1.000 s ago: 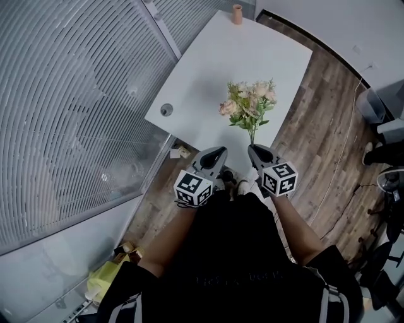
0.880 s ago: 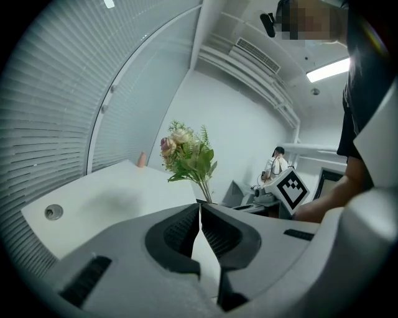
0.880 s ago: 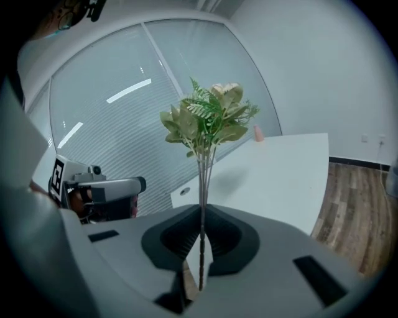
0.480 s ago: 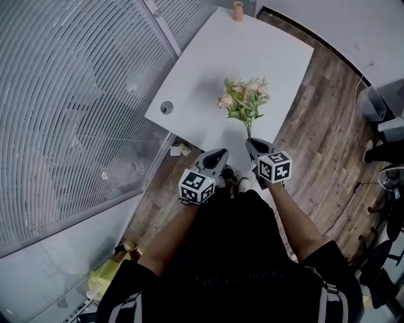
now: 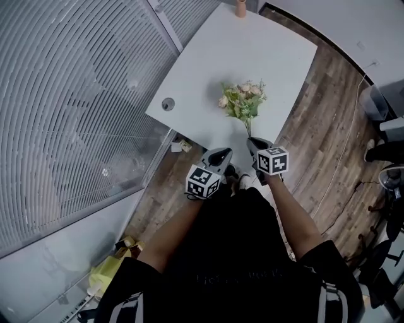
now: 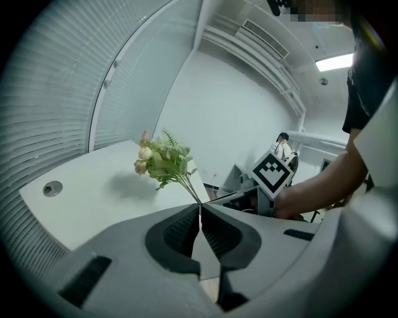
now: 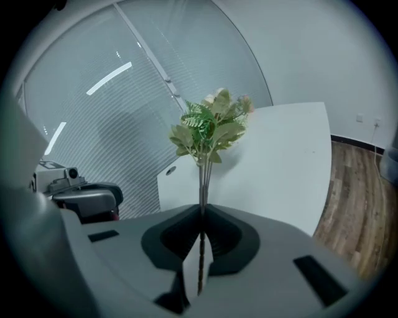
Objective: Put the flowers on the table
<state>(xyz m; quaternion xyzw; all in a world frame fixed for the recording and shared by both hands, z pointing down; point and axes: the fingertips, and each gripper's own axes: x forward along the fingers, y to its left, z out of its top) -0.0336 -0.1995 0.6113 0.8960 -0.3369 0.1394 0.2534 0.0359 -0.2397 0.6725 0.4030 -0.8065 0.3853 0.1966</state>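
A small bunch of pale pink flowers (image 5: 242, 100) with green leaves hangs over the near part of the white table (image 5: 208, 69). My right gripper (image 5: 255, 144) is shut on the thin stems, which run up between its jaws to the flowers (image 7: 211, 124) in the right gripper view. My left gripper (image 5: 221, 153) is beside it at the table's near edge, shut with nothing between its jaws. In the left gripper view the flowers (image 6: 160, 161) stand ahead and to the left, with the right gripper's marker cube (image 6: 272, 173) to the right.
A round cable hole (image 5: 167, 104) sits near the table's left edge, and a small tan vase (image 5: 240, 7) at its far end. A glass wall with blinds (image 5: 76, 107) runs along the left. Wood floor (image 5: 328, 120) lies right of the table.
My right gripper has carried the flowers a little farther over the table and away from me. The left gripper has shifted slightly right and forward.
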